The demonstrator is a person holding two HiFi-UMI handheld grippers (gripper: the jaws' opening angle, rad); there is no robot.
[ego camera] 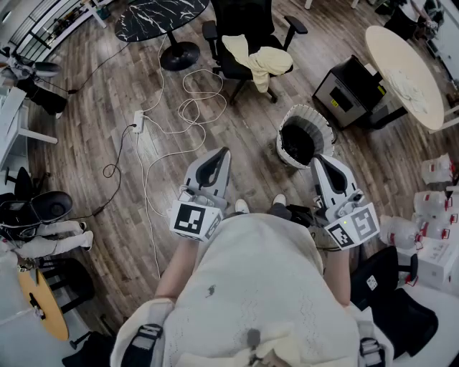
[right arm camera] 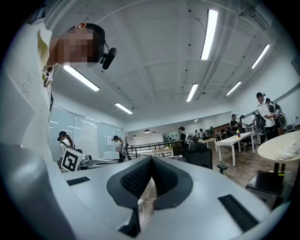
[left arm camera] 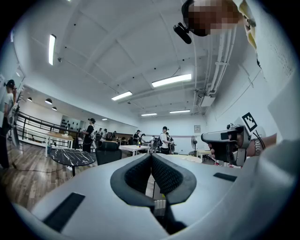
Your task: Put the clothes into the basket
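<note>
Left tool (ego camera: 221, 156) is pressed together on nothing, held level at the waist — no reach begun, I judge. Pale clothes (ego camera: 262, 63) lie draped on the chair (ego camera: 240, 21) ahead, apart from the floor basket (ego camera: 284, 143); right tool (ego camera: 320, 161), likewise closed and empty, sits nearest it.

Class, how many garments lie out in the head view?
2. A cream garment is draped over the black chair; a white garment lies on the beige table. Others may be out of view.
</note>
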